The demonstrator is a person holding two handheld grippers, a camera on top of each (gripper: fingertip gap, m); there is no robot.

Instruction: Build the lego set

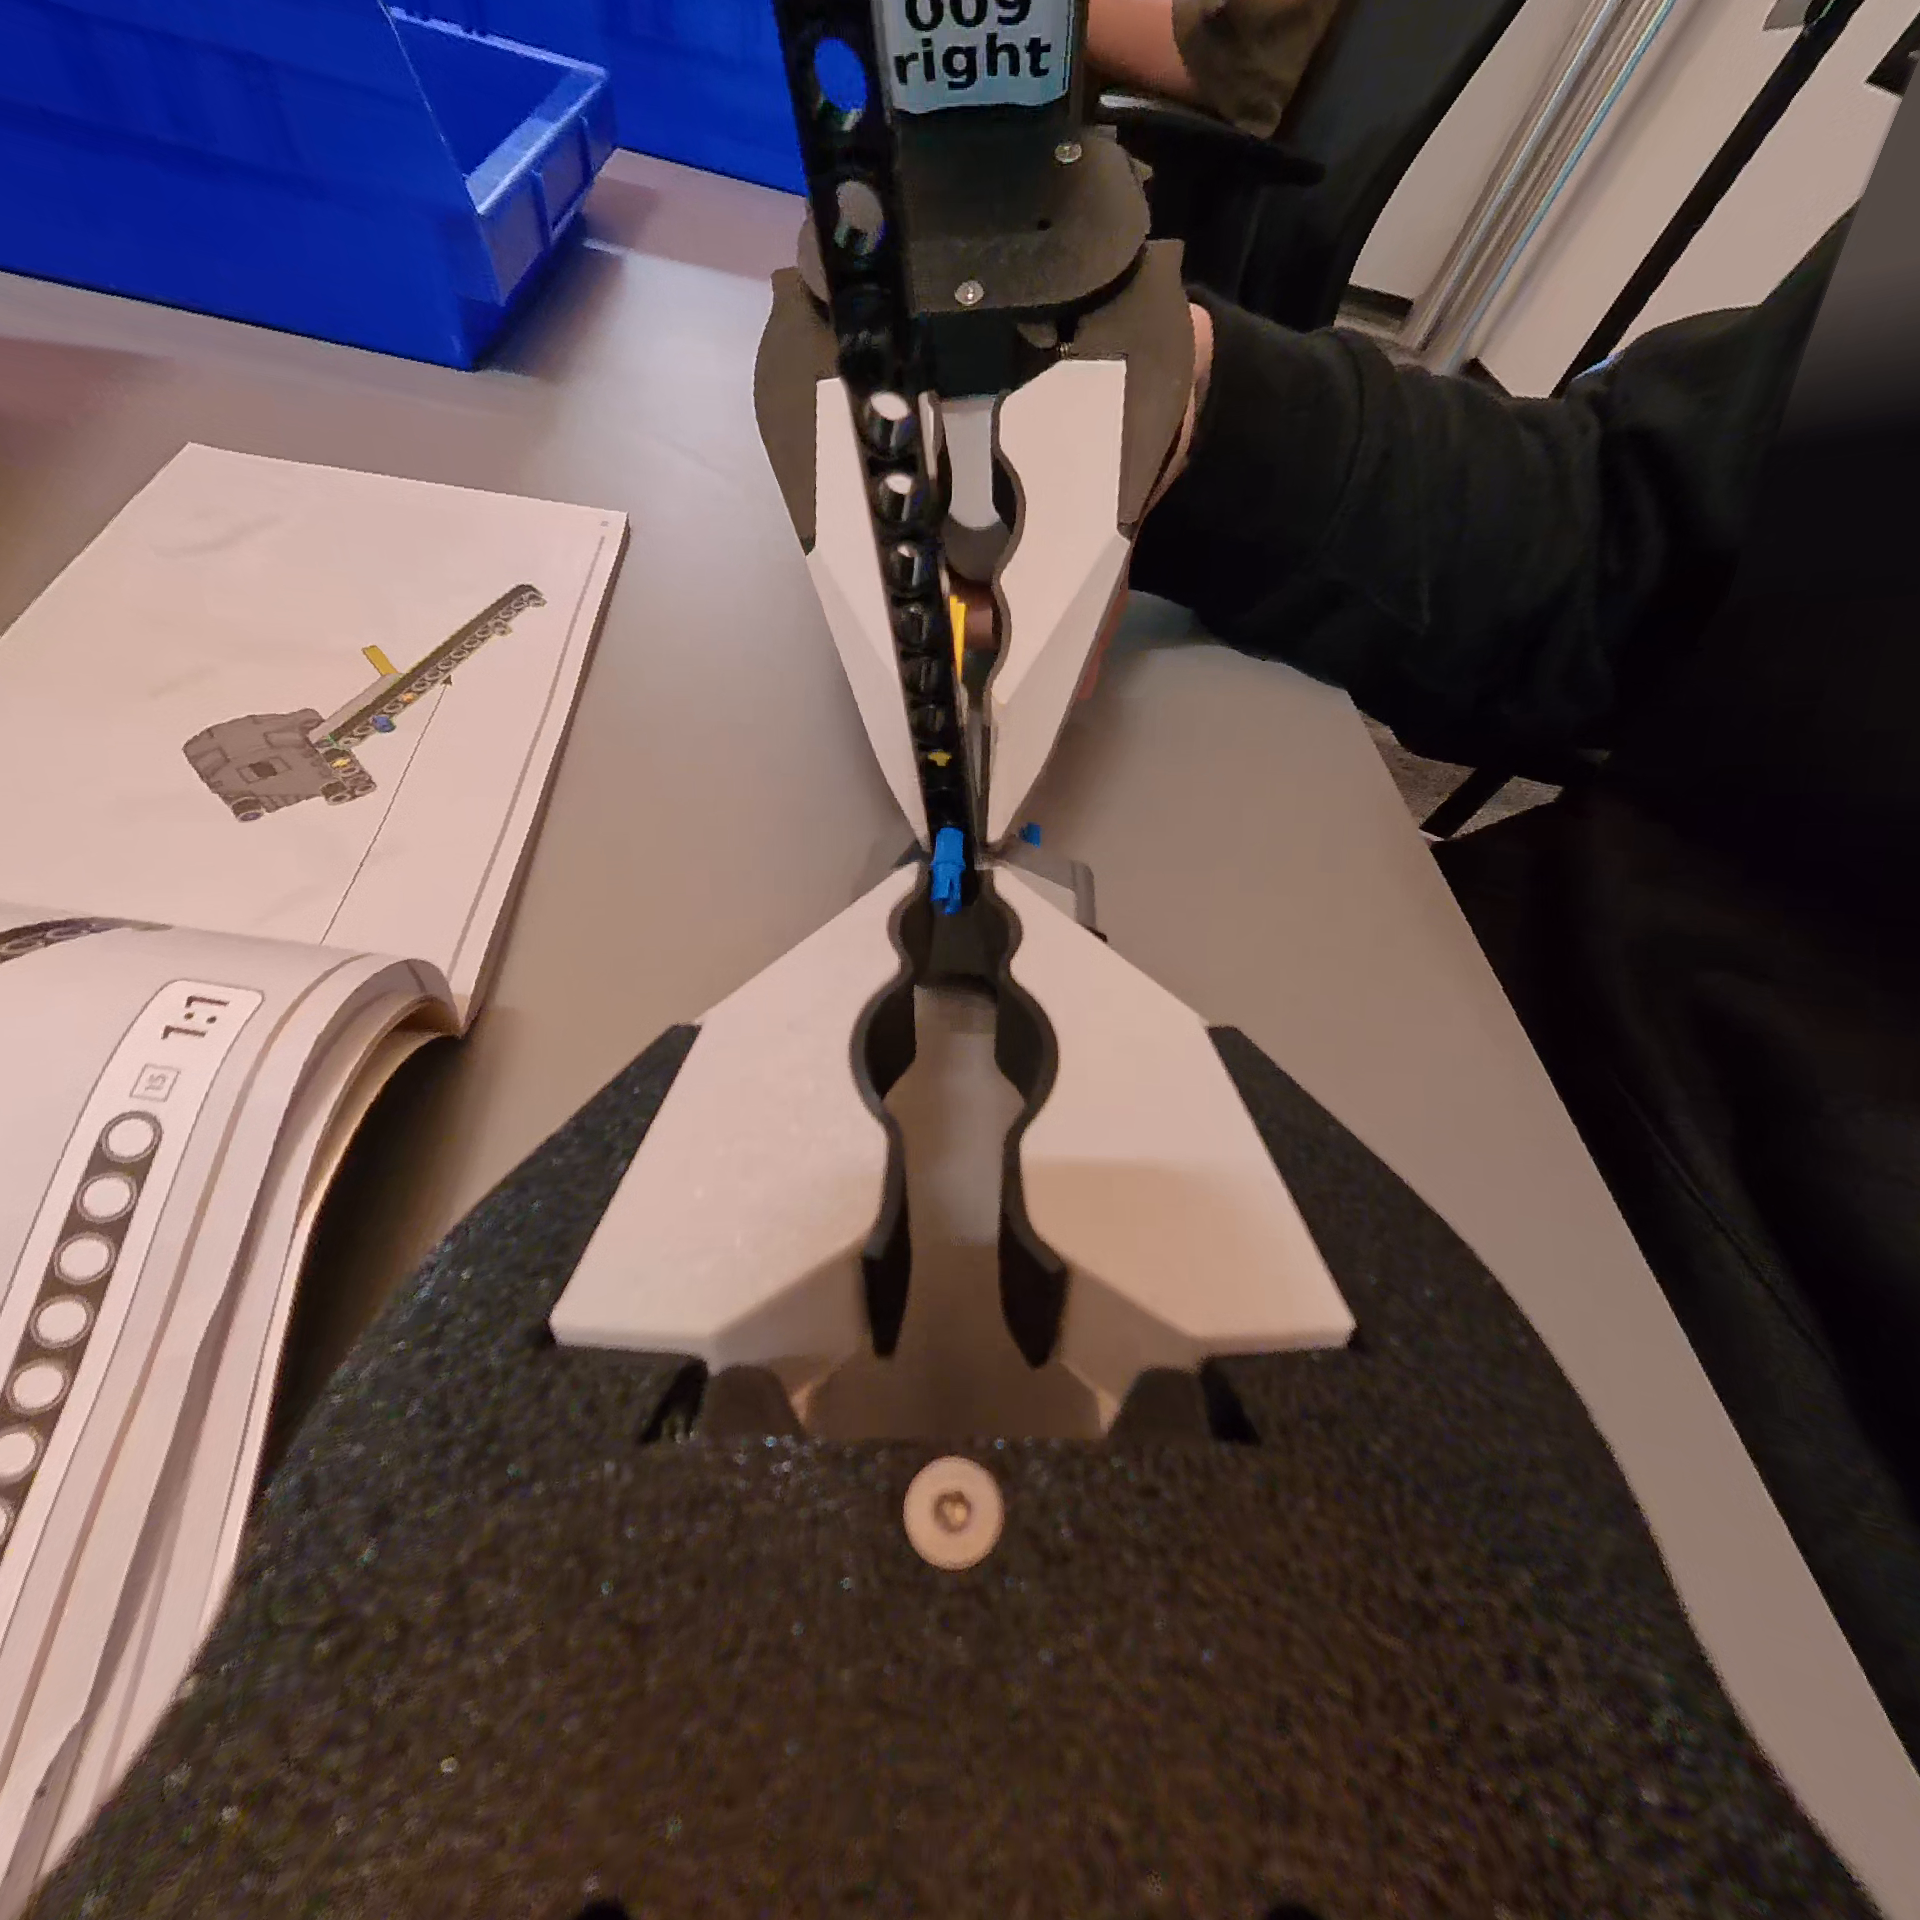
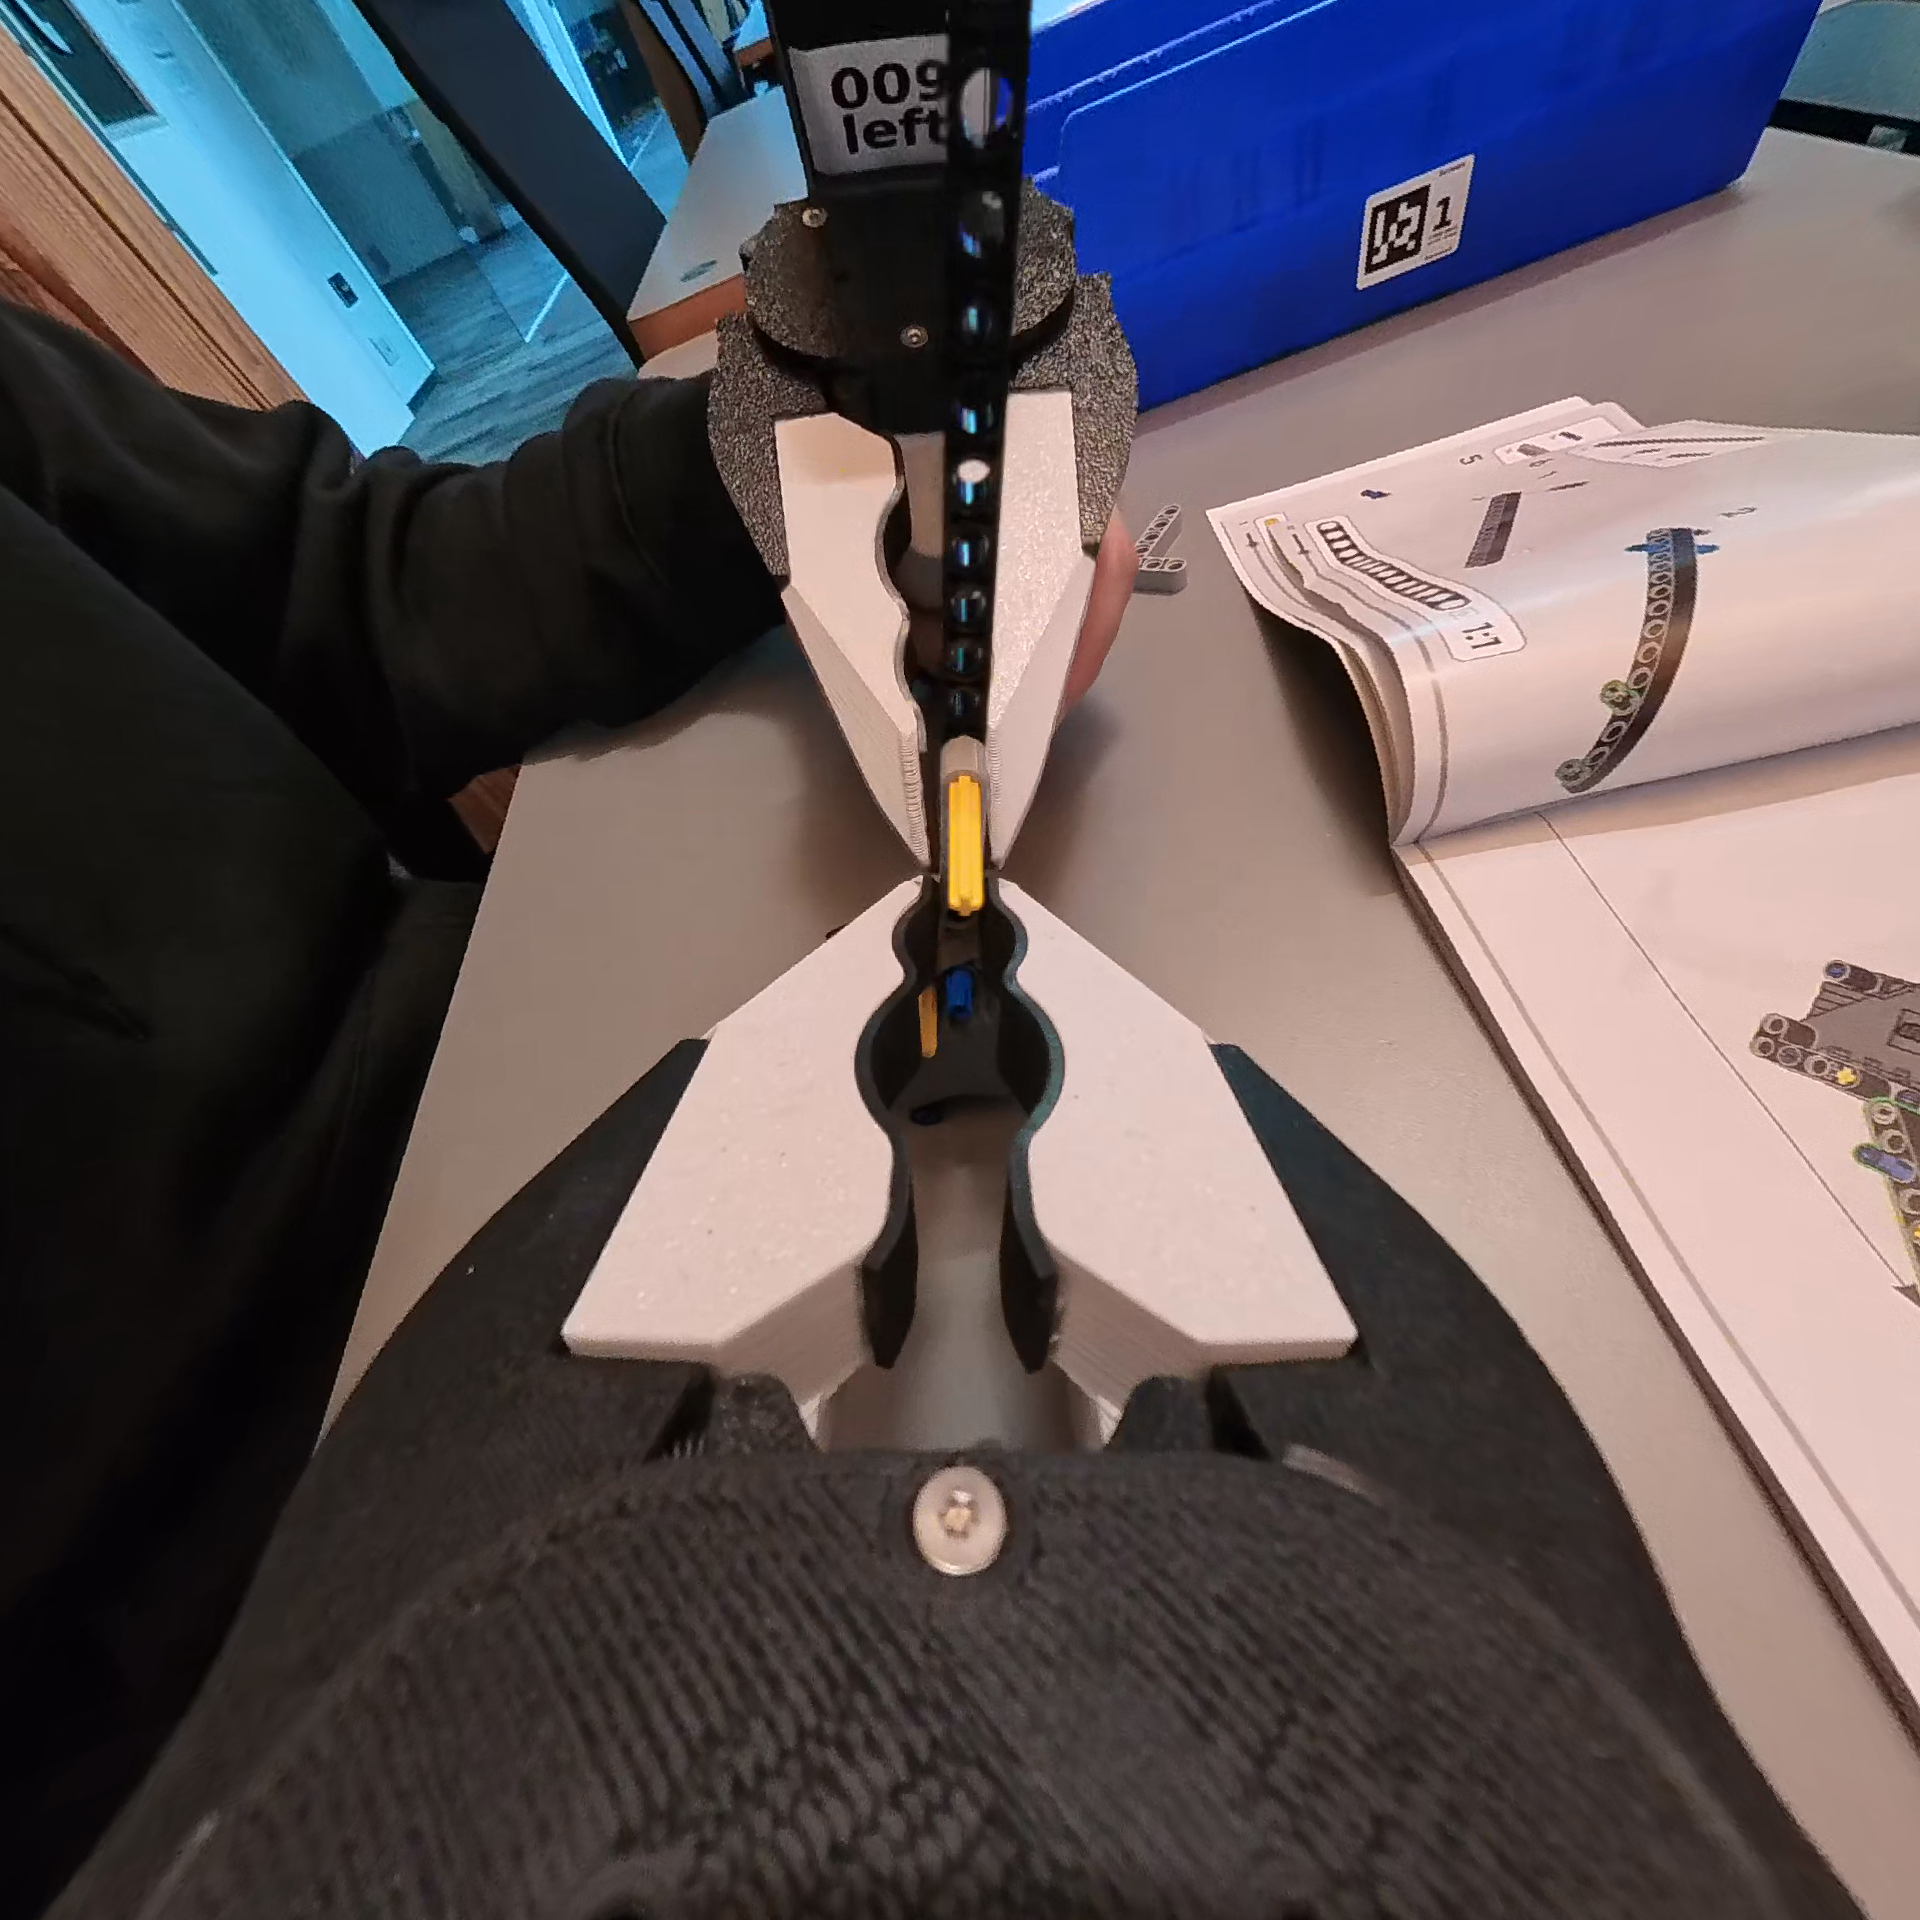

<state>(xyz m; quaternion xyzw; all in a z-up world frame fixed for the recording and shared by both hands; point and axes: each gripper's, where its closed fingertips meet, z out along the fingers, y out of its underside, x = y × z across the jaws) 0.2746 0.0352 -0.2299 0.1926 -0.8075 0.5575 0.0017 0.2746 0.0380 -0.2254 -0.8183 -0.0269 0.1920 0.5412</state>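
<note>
A long black holed beam (image 1: 894,499) stands upright between my two grippers, which face each other tip to tip over the grey table (image 1: 1195,883). My left gripper (image 1: 954,883) is shut on the assembly's lower end, where a blue pin (image 1: 945,873) sticks out. My right gripper (image 2: 961,888) is shut on the same lower end from the other side. There, the beam (image 2: 975,457) rises past a yellow axle (image 2: 964,842). A blue pin (image 2: 958,992) and dark parts sit between the right fingers. A grey part (image 1: 1065,883) shows beside the tips.
An open instruction booklet (image 1: 312,675) lies left of the left gripper; it also shows in the right wrist view (image 2: 1558,623). Blue bins (image 1: 312,156) stand at the back of the table. A loose grey beam (image 2: 1158,540) lies near the booklet. The table edge (image 2: 436,1039) and a person's dark sleeves are close. Both grippers' tips are close together, under 4 cm apart.
</note>
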